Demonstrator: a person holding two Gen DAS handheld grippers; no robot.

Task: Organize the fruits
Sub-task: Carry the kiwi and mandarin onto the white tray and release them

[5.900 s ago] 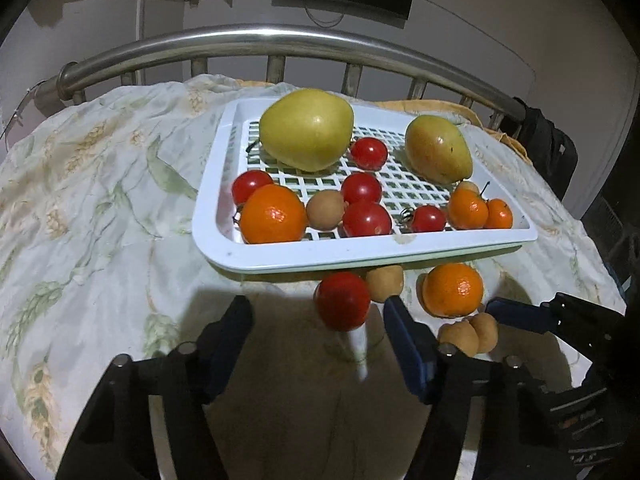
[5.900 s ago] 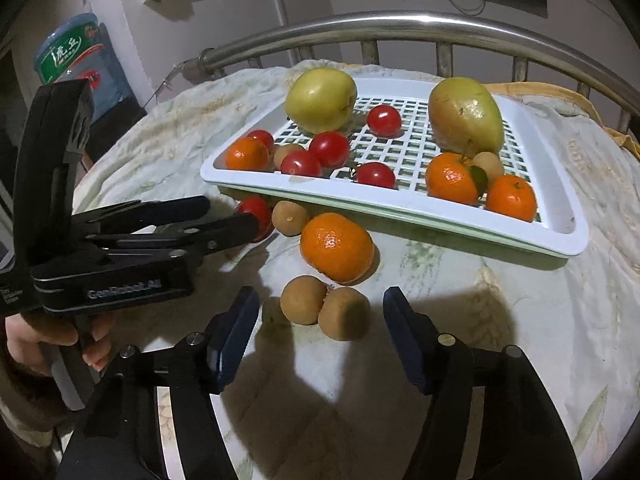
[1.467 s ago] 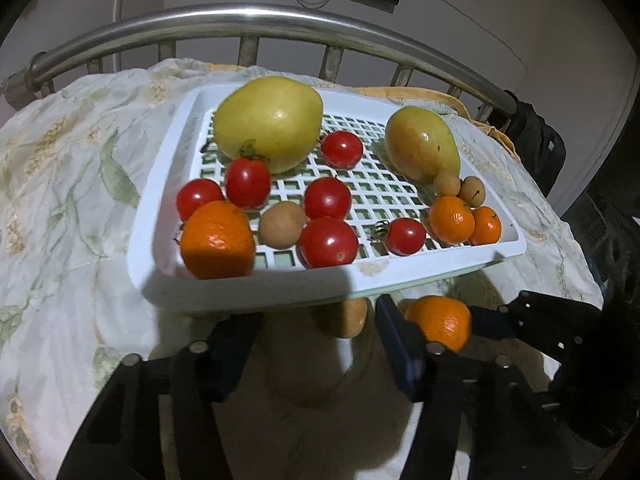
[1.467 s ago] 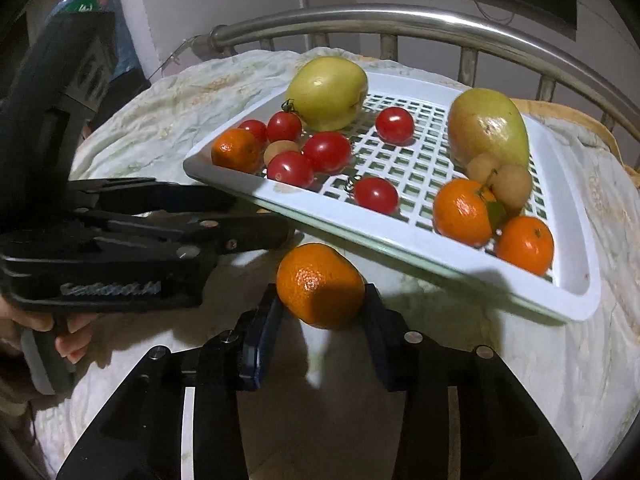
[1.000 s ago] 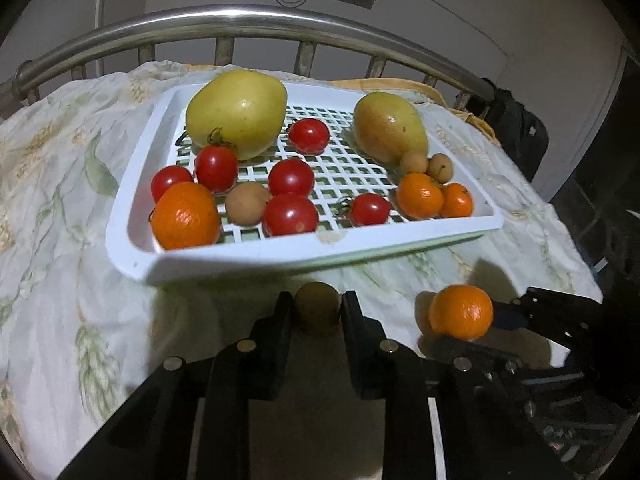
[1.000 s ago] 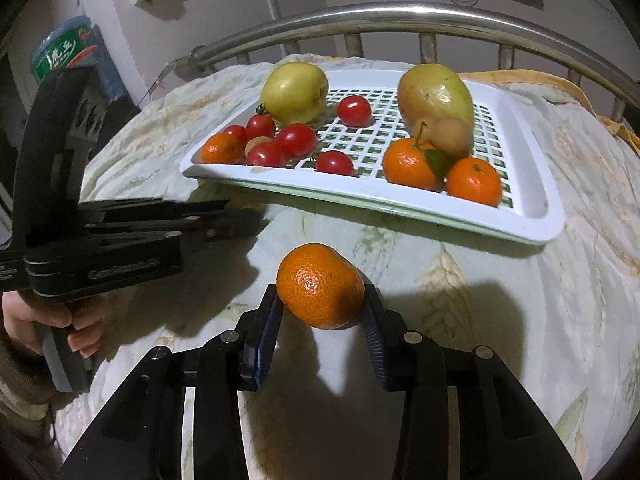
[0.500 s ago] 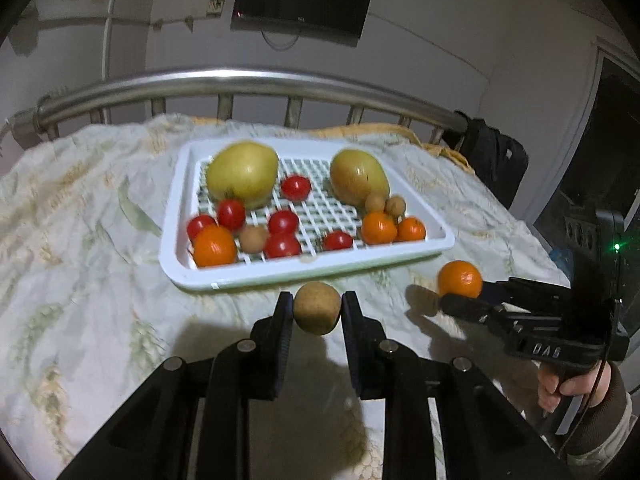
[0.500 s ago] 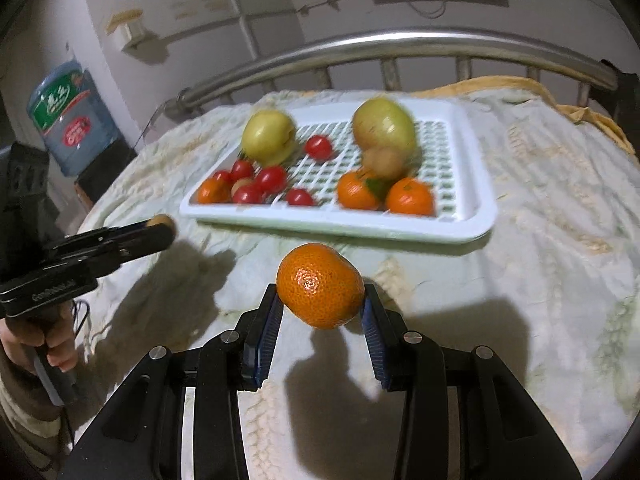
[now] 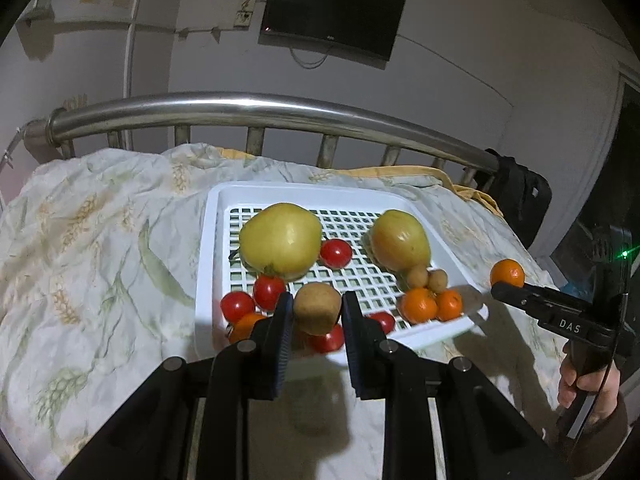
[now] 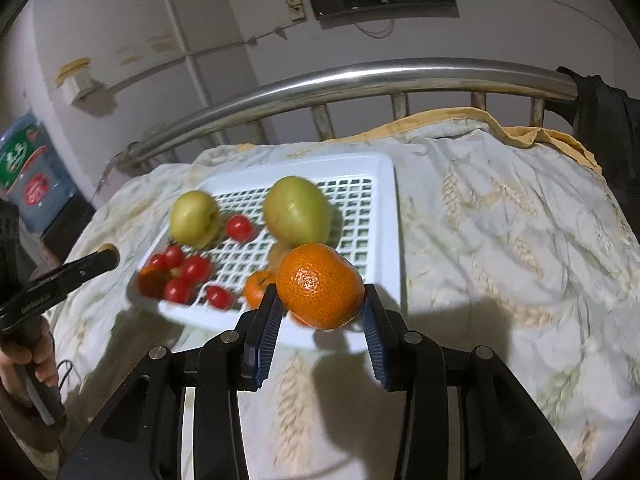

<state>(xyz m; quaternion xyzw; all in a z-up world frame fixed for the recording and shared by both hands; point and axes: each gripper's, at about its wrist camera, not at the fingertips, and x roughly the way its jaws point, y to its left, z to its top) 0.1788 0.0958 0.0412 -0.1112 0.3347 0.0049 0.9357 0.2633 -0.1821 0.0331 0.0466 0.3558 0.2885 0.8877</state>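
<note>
Right now my left gripper (image 9: pixel 316 312), low in the centre of its frame, is clamped on a small brown fruit (image 9: pixel 317 307), roundish, its flattened ends against the pads so its short axis runs left to right. My right gripper (image 10: pixel 320 300) pinches a mandarin (image 10: pixel 320 285) the same way, slightly wider than tall, long axis across the frame.

Behind both, mid-frame, sits the white slotted tray (image 9: pixel 208 248) on the leaf-print bedspread (image 9: pixel 100 240). In it I count two large yellow-green fruits (image 9: pixel 281 237), side by side toward the far rim, two small brown fruits (image 9: pixel 417 275) touching the right-hand one, at least two small mandarins (image 9: pixel 418 305) near the right front corner, and about six cherry tomatoes (image 9: pixel 335 253), some hidden behind my fingers.

Farther up, a steel rail (image 9: pixel 256 110) crosses the frame.
</note>
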